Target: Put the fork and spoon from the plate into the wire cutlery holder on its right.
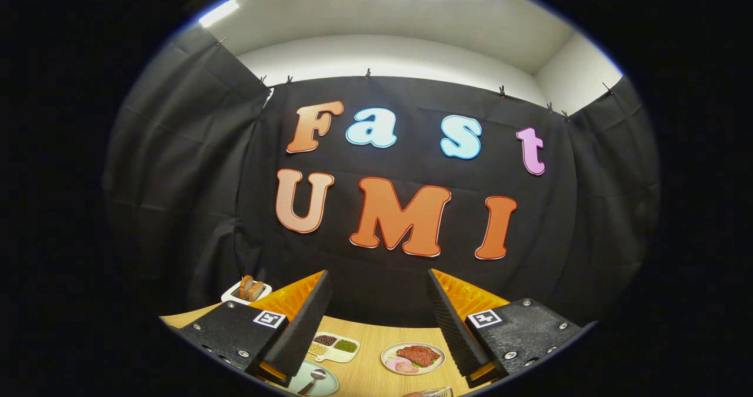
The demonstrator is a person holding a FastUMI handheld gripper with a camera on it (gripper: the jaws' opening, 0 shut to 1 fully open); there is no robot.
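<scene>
A: Gripper (379, 285) state?

B: Fingers wide apart, nothing between them. It sits high over the table (367, 362), tips against the black cloth wall (194, 197) in the middle of the frame.

A: Task items?

B: Plate (320, 382) at the bottom of the frame, left of centre, just under the left finger (306, 320), partly cut off by it. A spoon (313, 378) lies on it, bowl up toward the finger. Fork: cannot tell, that part of the plate is hidden. Holder (432, 392) only as a sliver of wire rim at the very bottom, right of centre, right of the plate.

A: Anything else on the table?

B: Between the fingers, lower centre: a white divided dish (335, 347) with dark, green and pale fillings, and right of it a round plate of meat (413, 357). Lower left, beyond the left finger, a small white tray with bread slices (247, 291) at the table's far edge by the cloth.

A: Overhead?

B: White ceiling, a light strip (219, 12) at upper left.
</scene>
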